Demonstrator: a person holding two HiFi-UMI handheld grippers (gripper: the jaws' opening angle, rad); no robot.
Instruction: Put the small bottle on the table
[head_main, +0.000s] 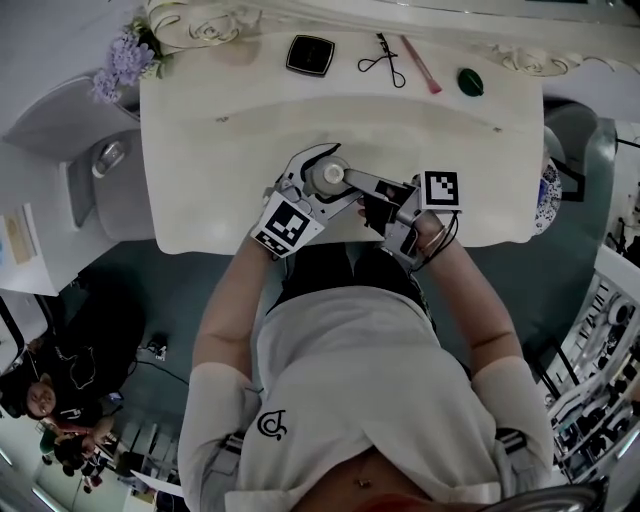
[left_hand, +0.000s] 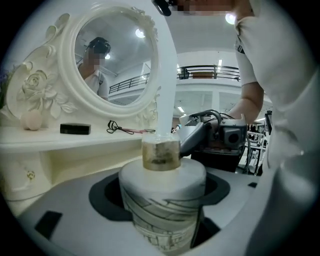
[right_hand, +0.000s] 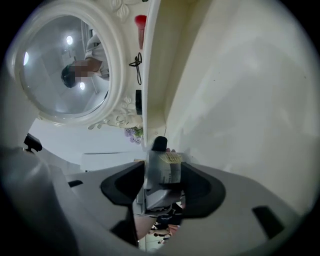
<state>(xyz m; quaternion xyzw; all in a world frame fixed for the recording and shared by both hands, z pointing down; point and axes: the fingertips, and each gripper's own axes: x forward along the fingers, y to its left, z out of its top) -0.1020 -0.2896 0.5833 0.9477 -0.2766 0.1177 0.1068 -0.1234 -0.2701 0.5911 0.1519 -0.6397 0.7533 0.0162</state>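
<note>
The cream-white dressing table (head_main: 230, 150) filled the upper half of the head view, and both hands worked at its front edge.

Between the jaws of the left gripper (left_hand: 161, 192) stood a white cylindrical bottle with a line-drawn label and a clear, amber-tinted neck (left_hand: 161, 220). The dark pads sat wide apart against its sides and gripped it upright. Its base was out of sight, so I couldn't say whether it met the table. From above it hung at the middle of the frame, just inside the front edge.

The right gripper (right_hand: 162, 185) lay rolled on its side. Its jaws were partly closed on a small greyish piece with a yellowish label and a dark tip (right_hand: 161, 172), which filled the gap between the pads. What that piece was I couldn't make out. In the left gripper view, that gripper's grey nose came right up beside the bottle's neck.

Further out, along the top of the head view, lay a black square compact (head_main: 310, 55) and a wire eyelash curler (head_main: 385, 62). An oval mirror in a carved cream frame (left_hand: 112, 55) rose at the upper left of the left gripper view.

To my eye the danger was the crowding. A nudge from the right gripper against the neck could tip the bottle as the pads let go. Set down this near the edge, or released before its base sat flat, it could topple off the front.
</note>
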